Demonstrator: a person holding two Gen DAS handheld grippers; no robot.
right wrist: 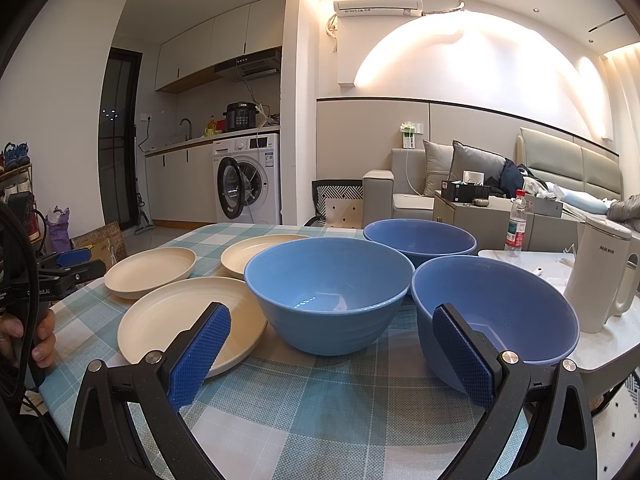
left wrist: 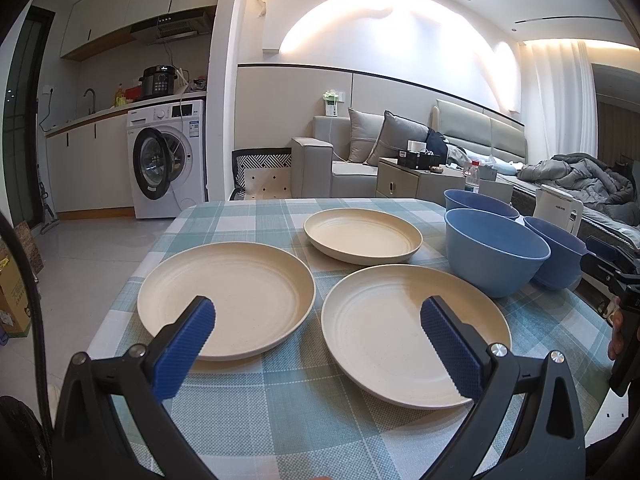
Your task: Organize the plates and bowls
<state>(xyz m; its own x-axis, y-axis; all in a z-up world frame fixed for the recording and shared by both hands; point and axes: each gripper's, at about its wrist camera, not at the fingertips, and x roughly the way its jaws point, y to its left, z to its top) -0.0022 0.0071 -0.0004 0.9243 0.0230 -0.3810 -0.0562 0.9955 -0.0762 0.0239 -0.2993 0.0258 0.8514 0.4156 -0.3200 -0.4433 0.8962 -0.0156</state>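
Three cream, faintly ridged round plates (left wrist: 226, 299) and three matte blue deep bowls (right wrist: 329, 292) sit apart on the checked tablecloth (left wrist: 280, 420), looking light, stiff and slick, so with my left gripper (left wrist: 318, 350) and right gripper (right wrist: 332, 356) both spread wide and empty, I'd pinch rims.

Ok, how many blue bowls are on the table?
3, none stacked: front bowl beside the plates, right bowl nearest the kettle, back bowl behind both. No others are visible.

Far blue bowl (left wrist: 478, 200) seems half hidden behind the nearer bowl (left wrist: 494, 252)
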